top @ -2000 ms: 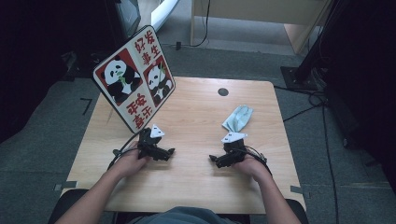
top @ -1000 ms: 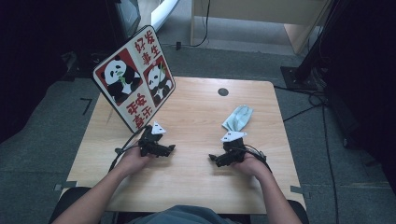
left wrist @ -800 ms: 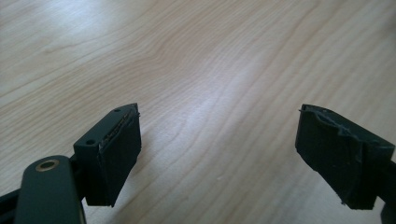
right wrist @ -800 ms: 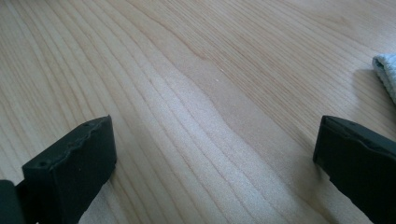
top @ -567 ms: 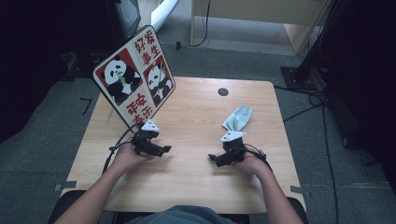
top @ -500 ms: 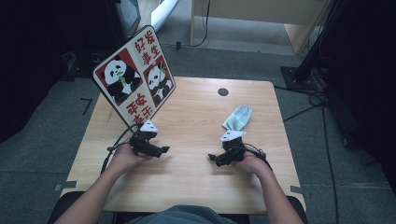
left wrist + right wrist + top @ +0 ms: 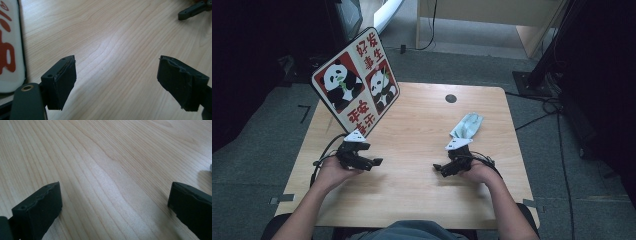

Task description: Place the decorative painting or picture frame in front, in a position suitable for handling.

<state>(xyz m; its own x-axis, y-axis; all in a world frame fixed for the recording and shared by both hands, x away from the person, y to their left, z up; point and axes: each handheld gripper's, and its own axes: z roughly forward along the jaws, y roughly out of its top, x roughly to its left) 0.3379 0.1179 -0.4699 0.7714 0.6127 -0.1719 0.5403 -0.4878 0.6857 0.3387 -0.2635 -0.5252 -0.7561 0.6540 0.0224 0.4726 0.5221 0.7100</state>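
Note:
On the wooden table [image 7: 412,190] my left gripper [image 7: 374,162] rests low at the left, held in a hand and pointing right. In the left gripper view its jaws stand wide apart over bare wood, so the left gripper [image 7: 125,85] is open and empty. At the right of the table my right gripper [image 7: 439,168] points left, and in the right gripper view the right gripper [image 7: 115,212] is open with only wood grain between its jaws. A pale blue-green cloth [image 7: 467,126] lies crumpled just behind the right gripper. A panda sign [image 7: 356,82] leans at the table's back left.
The sign's white edge with red lettering [image 7: 10,47] lies close to the left of the left gripper. A small dark round hole [image 7: 451,98] sits near the table's far edge. Cables [image 7: 542,107] trail over the floor to the right. The right gripper's tip [image 7: 192,10] shows far off.
The left gripper has shifted a little to the left and toward the sign. The right gripper has barely moved. The cloth lies where it was.

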